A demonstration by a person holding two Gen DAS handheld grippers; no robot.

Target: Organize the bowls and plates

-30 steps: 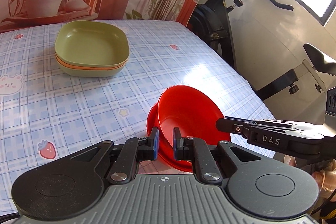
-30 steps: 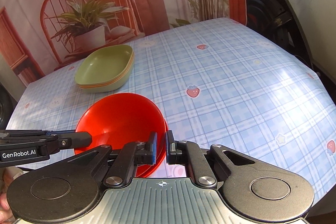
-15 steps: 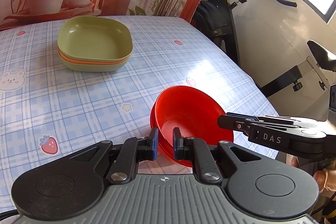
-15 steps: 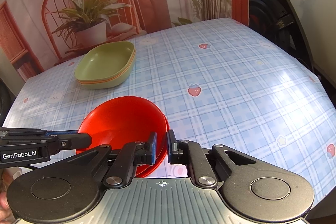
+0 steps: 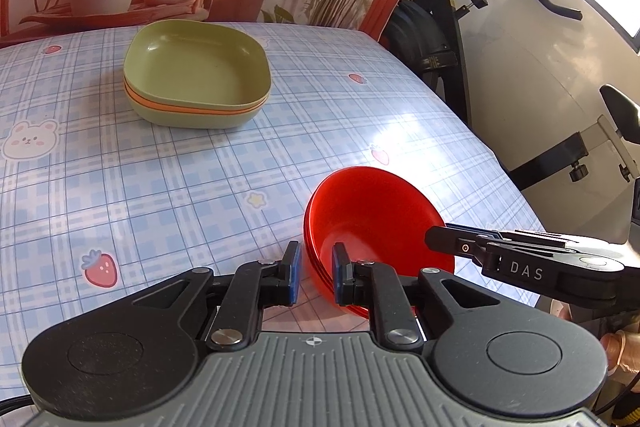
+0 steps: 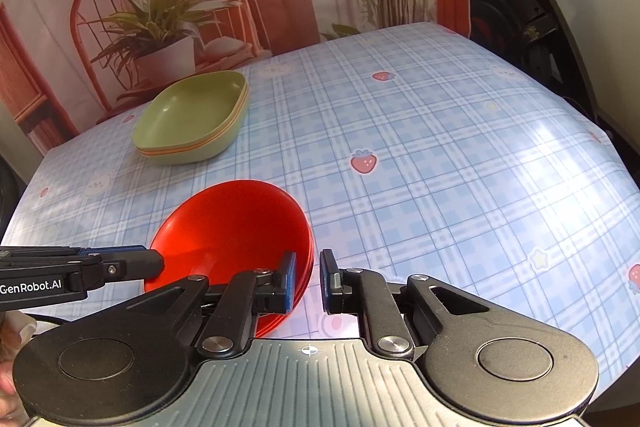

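Observation:
A nested stack of red bowls [image 5: 380, 219] [image 6: 232, 227] sits on the checked tablecloth near the table's front edge. My left gripper [image 5: 317, 275] straddles the stack's left rim, one pad inside the bowl and one outside. Its jaws are opening, and a thin gap shows beside the rim. My right gripper [image 6: 308, 281] straddles the right rim and is parting too, with cloth visible between its outer pad and the rim. Each gripper shows side-on in the other's view: the right gripper [image 5: 440, 237] and the left gripper [image 6: 154, 261]. Square green plates [image 5: 196, 67] [image 6: 188, 115] with an orange one between them are stacked further back.
The table [image 5: 120, 187] [image 6: 440, 167] has bare cloth between the two stacks and to the right. An exercise bike [image 5: 440, 27] [image 6: 520, 7] stands past the table's right side. A printed backdrop of a plant and chair hangs behind.
The tilted top red bowl has settled down into the stack. Both pairs of jaws have widened slightly off the rims. The hands have barely shifted.

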